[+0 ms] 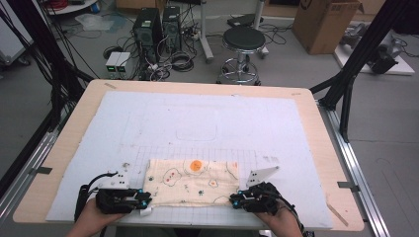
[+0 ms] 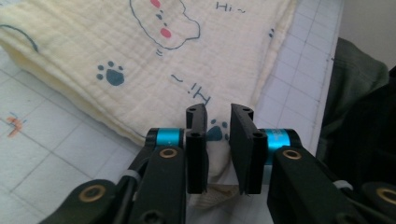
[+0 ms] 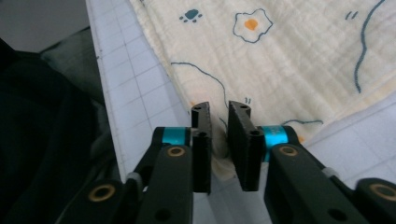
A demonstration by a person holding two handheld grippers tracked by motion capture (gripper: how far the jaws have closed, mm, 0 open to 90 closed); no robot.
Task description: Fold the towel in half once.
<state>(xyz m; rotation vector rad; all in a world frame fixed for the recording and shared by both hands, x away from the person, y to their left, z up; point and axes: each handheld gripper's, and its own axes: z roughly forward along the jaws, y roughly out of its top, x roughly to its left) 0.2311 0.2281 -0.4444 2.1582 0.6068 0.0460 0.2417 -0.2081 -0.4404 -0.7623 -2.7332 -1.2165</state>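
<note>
A folded cream cloth (image 1: 192,181) printed with paw marks, fried eggs and little faces lies flat near the front of the white grid mat (image 1: 197,113). My left gripper (image 1: 147,201) sits at the cloth's near left corner. In the left gripper view the jaws (image 2: 218,112) stand close together with that corner of the cloth (image 2: 140,56) filling the narrow gap. My right gripper (image 1: 234,200) is at the near right corner. Its jaws (image 3: 219,108) likewise pinch the edge of the cloth (image 3: 280,56). Both grippers lie low on the mat, pointing inward at each other.
The mat covers most of a wooden table (image 1: 59,163), with its near edge just behind my hands. A dark sleeve (image 2: 364,116) lies close beside each gripper. Beyond the table stand a stool (image 1: 243,42), computer towers (image 1: 148,27) and a cardboard box (image 1: 323,22).
</note>
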